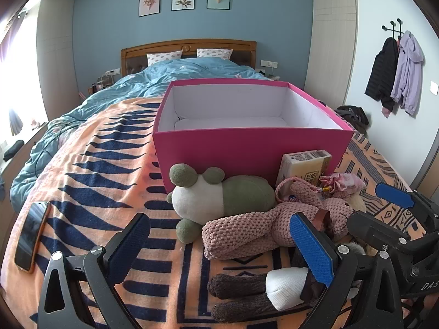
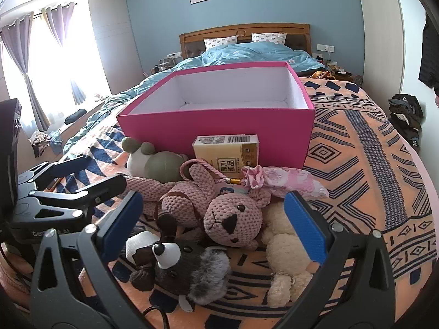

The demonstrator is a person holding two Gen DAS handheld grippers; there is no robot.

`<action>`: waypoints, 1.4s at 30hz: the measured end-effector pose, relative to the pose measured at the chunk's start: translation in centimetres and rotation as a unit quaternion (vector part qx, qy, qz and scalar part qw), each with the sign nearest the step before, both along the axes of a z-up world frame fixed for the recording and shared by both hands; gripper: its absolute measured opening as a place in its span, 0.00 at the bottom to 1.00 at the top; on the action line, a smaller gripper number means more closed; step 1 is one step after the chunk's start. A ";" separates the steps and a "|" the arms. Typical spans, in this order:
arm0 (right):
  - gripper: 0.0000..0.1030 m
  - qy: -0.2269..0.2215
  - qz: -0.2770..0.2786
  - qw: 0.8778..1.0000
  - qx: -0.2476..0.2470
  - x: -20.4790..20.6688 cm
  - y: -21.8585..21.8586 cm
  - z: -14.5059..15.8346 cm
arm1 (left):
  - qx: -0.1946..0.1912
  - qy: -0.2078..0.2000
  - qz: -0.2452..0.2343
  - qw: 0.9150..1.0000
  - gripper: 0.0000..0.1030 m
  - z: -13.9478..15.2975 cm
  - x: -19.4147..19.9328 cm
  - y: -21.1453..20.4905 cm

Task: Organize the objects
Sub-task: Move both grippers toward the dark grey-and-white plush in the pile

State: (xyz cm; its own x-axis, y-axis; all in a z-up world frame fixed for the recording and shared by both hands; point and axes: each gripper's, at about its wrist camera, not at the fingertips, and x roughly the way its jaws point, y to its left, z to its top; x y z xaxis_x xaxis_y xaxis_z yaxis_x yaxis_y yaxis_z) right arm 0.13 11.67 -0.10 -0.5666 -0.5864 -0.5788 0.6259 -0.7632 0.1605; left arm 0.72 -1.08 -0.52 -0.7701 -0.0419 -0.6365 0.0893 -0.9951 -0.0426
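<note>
Both claws, left (image 1: 219, 242) and right (image 2: 214, 218), gaped empty; the tangled toys (image 2: 216, 213) might, perhaps, have snagged together short of the box (image 2: 219, 134).

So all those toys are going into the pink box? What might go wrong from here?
1. The toys lie in a tangled heap: the pink bear overlaps the dark plush and a cord, so lifting one may drag others.
2. The two tools, left and right, are both open and close together over the pile; they may bump.
3. The box sits on a soft blanket and may shift if nudged.
</note>
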 end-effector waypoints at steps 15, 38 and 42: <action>1.00 -0.005 0.004 1.000 0.000 -0.1 -0.2 -0.1 | -0.001 0.000 0.001 1.000 1.00 0.0 0.0 -0.1; 1.00 -0.015 0.021 1.000 0.018 0.2 0.4 -1.0 | 0.005 -0.008 -0.003 1.000 1.00 -0.7 -0.1 0.0; 1.00 -0.044 0.034 0.998 0.019 0.2 1.3 -2.0 | 0.015 -0.019 -0.021 0.999 1.00 -1.4 0.1 -0.2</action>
